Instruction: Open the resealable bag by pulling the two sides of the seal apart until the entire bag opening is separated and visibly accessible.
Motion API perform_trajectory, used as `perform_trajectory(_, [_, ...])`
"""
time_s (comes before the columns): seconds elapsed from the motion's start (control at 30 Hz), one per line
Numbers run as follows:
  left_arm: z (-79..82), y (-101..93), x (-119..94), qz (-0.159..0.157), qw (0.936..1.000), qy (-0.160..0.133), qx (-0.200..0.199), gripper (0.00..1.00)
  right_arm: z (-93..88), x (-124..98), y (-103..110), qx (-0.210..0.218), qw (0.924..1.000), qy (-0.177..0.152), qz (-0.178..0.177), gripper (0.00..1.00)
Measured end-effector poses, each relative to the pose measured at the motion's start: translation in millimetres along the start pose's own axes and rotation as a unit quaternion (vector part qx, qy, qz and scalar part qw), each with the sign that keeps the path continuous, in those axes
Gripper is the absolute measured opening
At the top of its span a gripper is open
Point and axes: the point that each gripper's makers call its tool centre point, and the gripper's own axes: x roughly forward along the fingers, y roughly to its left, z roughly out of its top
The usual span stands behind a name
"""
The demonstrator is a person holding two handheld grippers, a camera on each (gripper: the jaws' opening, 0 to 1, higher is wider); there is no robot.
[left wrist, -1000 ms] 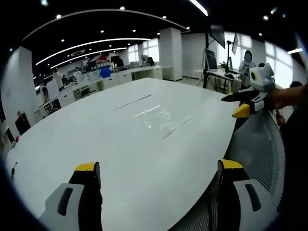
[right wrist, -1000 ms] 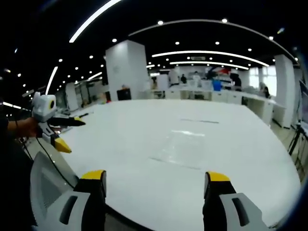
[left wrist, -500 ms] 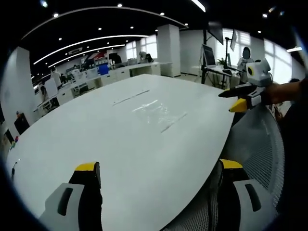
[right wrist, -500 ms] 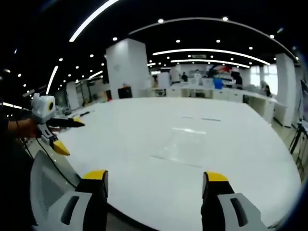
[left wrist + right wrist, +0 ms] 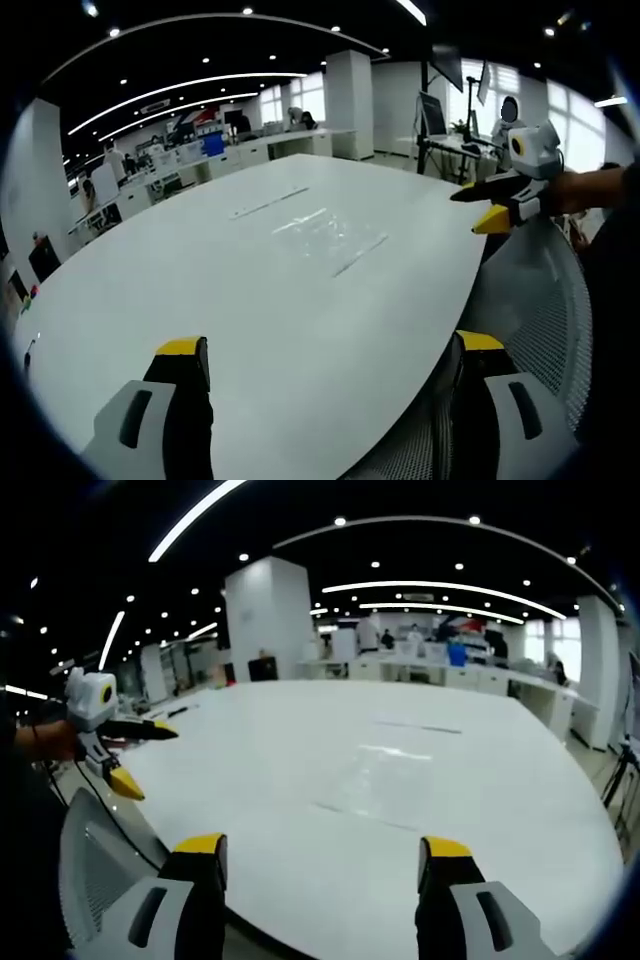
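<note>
Both grippers hover wide apart near the table [image 5: 200, 290] edge: left gripper [image 5: 325, 365], right gripper [image 5: 320, 865]. The clear bag [image 5: 385, 780] lies flat mid-table, well ahead, untouched.

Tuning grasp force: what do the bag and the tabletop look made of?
Bag: thin clear plastic film, glossy; the table shows through it and it catches ceiling-light glints. Table: smooth white top, satin, probably laminate; soft reflections, no grain visible.
</note>
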Motion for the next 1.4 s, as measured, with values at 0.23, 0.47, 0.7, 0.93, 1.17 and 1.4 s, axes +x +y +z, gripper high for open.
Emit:
perform_trajectory(0.23, [-1.6,0.4,2,0.000,1.0000,0.005,-0.003,0.97,0.8,4,0,-0.008,1.0000,0.002,0.005,0.75])
perform_trajectory(0.47, [1.5,0.6,6,-0.002,1.0000,0.007,0.006,0.97,1.4,9,-2,-0.022,0.9997,0.009,0.010,0.73])
perform_trajectory(0.7, [2.7,-0.9,9,-0.007,0.9998,0.010,0.017,0.97,5.4,17,-6,-0.041,0.9990,0.011,0.013,0.72])
perform_trajectory(0.93, [2.0,-1.6,10,-0.009,0.9997,0.013,0.018,0.97,5.9,31,-10,-0.063,0.9976,0.021,0.019,0.71])
perform_trajectory(1.17, [0.9,-1.6,9,-0.011,0.9996,0.017,0.020,0.96,7.5,43,-14,-0.079,0.9962,0.027,0.027,0.70])
perform_trajectory(1.4, [-3.7,-3.5,8,-0.013,0.9996,0.022,0.013,0.96,12.0,57,-14,-0.069,0.9966,0.020,0.039,0.69])
